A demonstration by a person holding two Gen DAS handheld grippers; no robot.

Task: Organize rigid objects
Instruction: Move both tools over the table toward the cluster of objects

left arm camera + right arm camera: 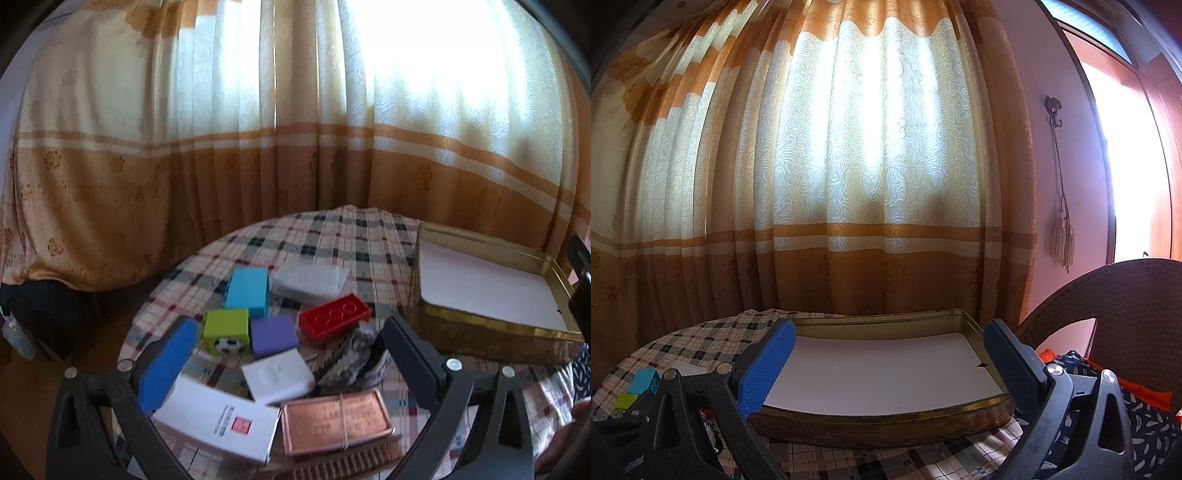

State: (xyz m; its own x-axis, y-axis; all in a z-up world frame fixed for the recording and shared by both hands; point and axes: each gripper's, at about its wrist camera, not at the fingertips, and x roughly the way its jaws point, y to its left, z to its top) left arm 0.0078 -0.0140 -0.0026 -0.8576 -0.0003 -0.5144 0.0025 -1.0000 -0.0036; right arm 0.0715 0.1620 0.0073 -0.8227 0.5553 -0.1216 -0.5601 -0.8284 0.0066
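While both tongs stand wide apart and empty, the small things lie in a loose heap on the checked bench (332, 236), under the left tongs (288, 350). From left to right: a white carton (218, 424), likely light and crushable, best pinched across its short sides; a green cube (226, 330), teal block (247, 291) and purple block (274, 334), seemingly stiff with flat faces that suit the pads; a red brick (334, 317), hard and probably slick. Just right of the heap sits the bare tin (480, 325), ahead of the right tongs (890, 362).
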